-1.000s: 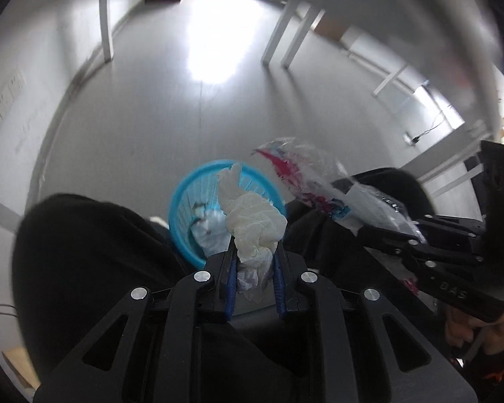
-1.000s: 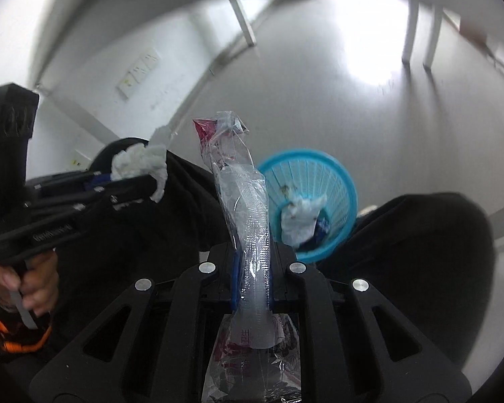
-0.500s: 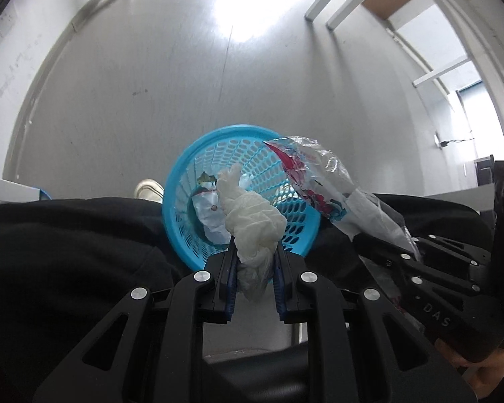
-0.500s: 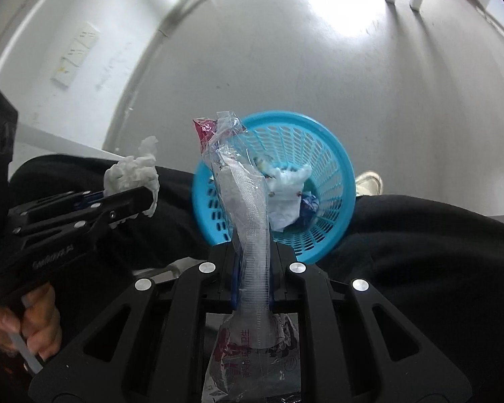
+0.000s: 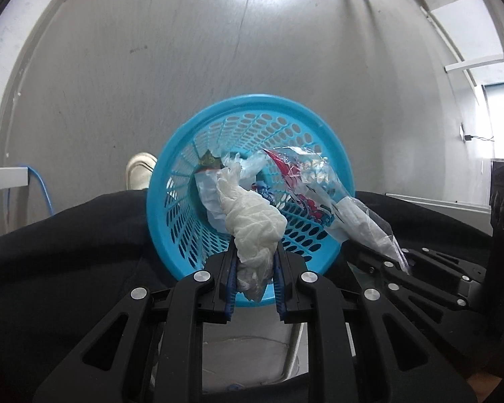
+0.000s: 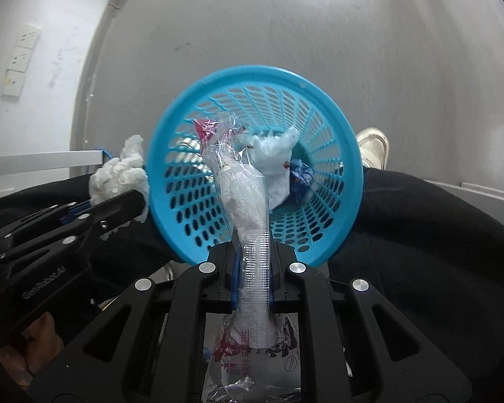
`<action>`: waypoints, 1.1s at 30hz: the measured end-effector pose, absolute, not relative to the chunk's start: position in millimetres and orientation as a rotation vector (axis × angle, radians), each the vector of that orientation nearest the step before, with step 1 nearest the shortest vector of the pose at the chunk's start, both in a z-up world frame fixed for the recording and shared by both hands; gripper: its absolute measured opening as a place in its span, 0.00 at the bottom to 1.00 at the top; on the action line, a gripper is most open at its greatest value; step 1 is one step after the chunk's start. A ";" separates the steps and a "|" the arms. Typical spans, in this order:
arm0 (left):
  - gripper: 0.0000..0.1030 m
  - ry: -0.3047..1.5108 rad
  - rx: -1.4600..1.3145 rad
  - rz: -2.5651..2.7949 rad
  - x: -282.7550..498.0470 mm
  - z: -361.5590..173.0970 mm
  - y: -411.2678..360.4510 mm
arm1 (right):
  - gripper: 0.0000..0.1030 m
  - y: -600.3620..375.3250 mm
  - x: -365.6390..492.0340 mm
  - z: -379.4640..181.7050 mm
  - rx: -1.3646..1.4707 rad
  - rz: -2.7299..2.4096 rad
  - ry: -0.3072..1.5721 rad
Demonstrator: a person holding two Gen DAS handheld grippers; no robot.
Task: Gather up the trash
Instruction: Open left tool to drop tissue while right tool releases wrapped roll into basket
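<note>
Left gripper (image 5: pixel 254 270) is clamped on a crumpled white tissue wad (image 5: pixel 254 223): soft, wrinkled, lumpy, twisted where the blue ribbed pads (image 5: pixel 231 278) pinch it. Right gripper (image 6: pixel 252 268) is clamped on a clear crinkled plastic wrapper (image 6: pixel 248 201) with red print; the film is glossy, bunched into a narrow column between the pads, and flares out with printed text below the grip. Its red-tinted tip sits over the mouth of the round blue perforated plastic basket (image 6: pixel 332 107).

The basket is a tapered cone with a smooth wide rim and rows of oval holes in the wall. It stands on the smooth grey floor (image 5: pixel 151 67) between the person's black-trousered legs (image 5: pixel 67 241). Inside: crumpled white paper (image 6: pixel 275 161) and a scrunched blue wrapper (image 6: pixel 300 178) at the bottom.

Both held pieces hang above the basket opening, the tissue at the near rim and the plastic wrapper over the centre. A white shoe (image 5: pixel 139 171) shows just beside the basket's rim.
</note>
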State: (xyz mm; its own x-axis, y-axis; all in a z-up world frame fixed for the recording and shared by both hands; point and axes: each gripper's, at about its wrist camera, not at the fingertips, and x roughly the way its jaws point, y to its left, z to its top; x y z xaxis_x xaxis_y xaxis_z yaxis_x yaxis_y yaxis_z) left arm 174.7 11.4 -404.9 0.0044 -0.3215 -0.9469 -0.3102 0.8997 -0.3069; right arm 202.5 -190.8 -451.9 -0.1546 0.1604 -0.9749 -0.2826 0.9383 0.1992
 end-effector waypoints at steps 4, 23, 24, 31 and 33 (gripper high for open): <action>0.17 1.636 -0.525 0.000 181.2 -421.6 13.0 | 0.10 -187.9 206.1 -467.2 -0.107 0.371 1.720; 0.57 1.633 -0.576 0.002 191.0 -438.0 26.7 | 0.41 -193.3 215.6 -482.8 -0.046 0.357 1.757; 0.57 1.628 -0.577 0.001 190.7 -436.4 27.3 | 0.42 -193.3 214.9 -480.6 -0.048 0.358 1.751; 0.55 1.560 -0.578 0.022 180.1 -412.2 32.3 | 0.47 -200.1 210.5 -455.1 -0.044 0.354 1.677; 0.55 1.527 -0.581 0.017 175.1 -399.7 32.7 | 0.50 -201.1 207.4 -444.2 -0.036 0.364 1.648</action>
